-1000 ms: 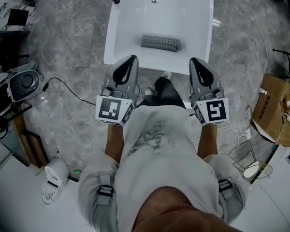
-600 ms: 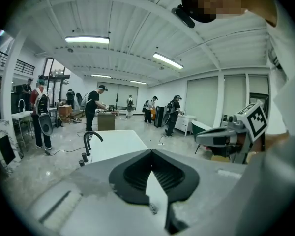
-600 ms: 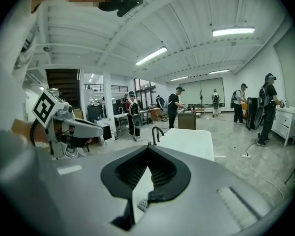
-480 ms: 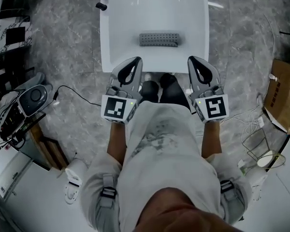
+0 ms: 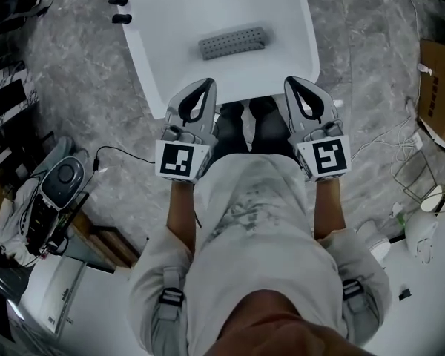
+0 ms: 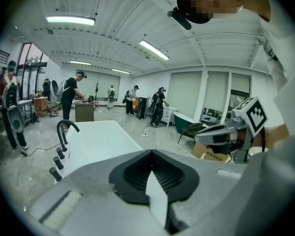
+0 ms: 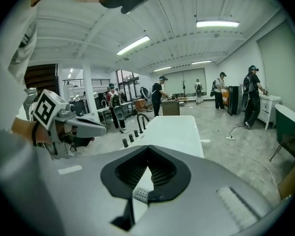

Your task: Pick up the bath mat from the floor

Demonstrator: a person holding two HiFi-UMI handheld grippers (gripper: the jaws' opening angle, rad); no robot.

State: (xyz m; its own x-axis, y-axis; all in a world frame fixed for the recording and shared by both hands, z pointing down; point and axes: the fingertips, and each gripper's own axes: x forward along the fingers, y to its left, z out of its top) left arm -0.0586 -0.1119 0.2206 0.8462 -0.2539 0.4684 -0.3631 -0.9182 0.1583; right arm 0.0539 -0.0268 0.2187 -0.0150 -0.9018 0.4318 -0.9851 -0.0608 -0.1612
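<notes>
The grey, ribbed bath mat point(image 5: 233, 41) lies folded inside the white bathtub point(image 5: 289, 28), on its bottom. Both grippers are held side by side in front of my chest, pointing at the tub's near rim. My left gripper point(image 5: 204, 85) is shut and holds nothing; its tip reaches just over the rim. My right gripper point(image 5: 294, 82) is also shut and empty, level with the left one. In the left gripper view the closed jaws of my left gripper point(image 6: 150, 154) point along the tub point(image 6: 98, 141). Under the closed right gripper point(image 7: 147, 149) a grey dotted bit point(image 7: 140, 194) shows.
Black tap knobs point(image 5: 117, 0) stand at the tub's far left corner. My shoes point(image 5: 245, 117) are on the grey marble floor against the tub. A black cable point(image 5: 122, 153) and a round device point(image 5: 63, 184) lie left, a cardboard box point(image 5: 439, 84) and wires right. Several people stand far off.
Both grippers have sunk and moved forward, from short of the tub to its near rim. The view has swung, so the tub now sits tilted. Both jaws stayed shut.
</notes>
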